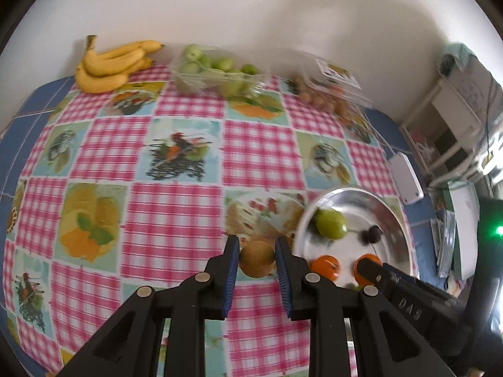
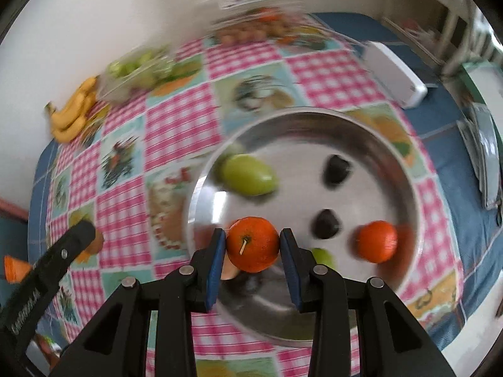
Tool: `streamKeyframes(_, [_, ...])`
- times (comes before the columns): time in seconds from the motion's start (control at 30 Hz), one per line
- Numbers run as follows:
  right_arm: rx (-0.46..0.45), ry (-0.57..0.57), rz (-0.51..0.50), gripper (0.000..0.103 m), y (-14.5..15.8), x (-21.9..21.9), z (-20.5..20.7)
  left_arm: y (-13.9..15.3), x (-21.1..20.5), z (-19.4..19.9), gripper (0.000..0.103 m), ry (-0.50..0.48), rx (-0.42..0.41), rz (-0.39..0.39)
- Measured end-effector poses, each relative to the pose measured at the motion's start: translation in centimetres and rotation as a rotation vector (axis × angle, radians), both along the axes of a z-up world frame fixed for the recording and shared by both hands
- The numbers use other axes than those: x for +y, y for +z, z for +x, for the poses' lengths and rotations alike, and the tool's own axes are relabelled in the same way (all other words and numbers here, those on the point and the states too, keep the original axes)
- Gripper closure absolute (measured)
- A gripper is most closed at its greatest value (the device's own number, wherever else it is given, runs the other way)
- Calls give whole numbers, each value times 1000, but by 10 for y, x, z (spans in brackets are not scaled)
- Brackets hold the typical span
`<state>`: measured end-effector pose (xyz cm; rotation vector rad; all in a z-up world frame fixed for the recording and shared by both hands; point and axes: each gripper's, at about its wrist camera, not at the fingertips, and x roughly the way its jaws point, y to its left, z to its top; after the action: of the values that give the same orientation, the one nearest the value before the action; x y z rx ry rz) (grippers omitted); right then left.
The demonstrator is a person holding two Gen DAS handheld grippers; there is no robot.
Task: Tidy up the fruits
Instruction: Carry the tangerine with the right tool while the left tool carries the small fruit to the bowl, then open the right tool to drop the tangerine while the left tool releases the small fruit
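Note:
My left gripper [image 1: 257, 251] is shut on a brown kiwi [image 1: 256, 259], held just left of the steel plate [image 1: 393, 216]. My right gripper [image 2: 253, 246] is shut on an orange [image 2: 253, 243] above the near part of the steel plate [image 2: 408, 169]. On the plate lie a green fruit [image 2: 248, 174], two dark plums [image 2: 336, 166] [image 2: 327, 223], a second orange [image 2: 377, 240] and a small green fruit [image 2: 323, 256]. In the left wrist view the plate shows the green fruit [image 1: 330, 223], one plum [image 1: 371, 234] and an orange [image 1: 325, 267].
Bananas [image 1: 110, 62], a clear box of green fruits [image 1: 217, 72] and a clear box of small brown fruits [image 1: 327, 91] stand at the far table edge by the wall. A white device [image 1: 407, 179] lies right of the plate. Shelves stand at far right.

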<state>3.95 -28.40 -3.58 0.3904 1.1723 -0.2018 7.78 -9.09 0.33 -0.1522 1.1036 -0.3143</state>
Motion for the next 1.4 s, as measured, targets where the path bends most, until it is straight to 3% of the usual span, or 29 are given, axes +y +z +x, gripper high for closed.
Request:
streamKeyframes(0.27, [-6,-72,12,66,3,-37,-11,1,-38,-10,78,-108,0,-15])
streamKeyframes(0.6, [2,-48,8,66,-2,-31,-7,-16,-61,-7,77,-156,14,16])
streamKeyframes(1.03, [20,-14,-19,65,-7,-24,4,-31,-74,1,77,-168,21,9])
streamKeyframes(1.4, [64,-2,-23,65,-20,-23,10,-36,-63,8,77,-118,46,17])
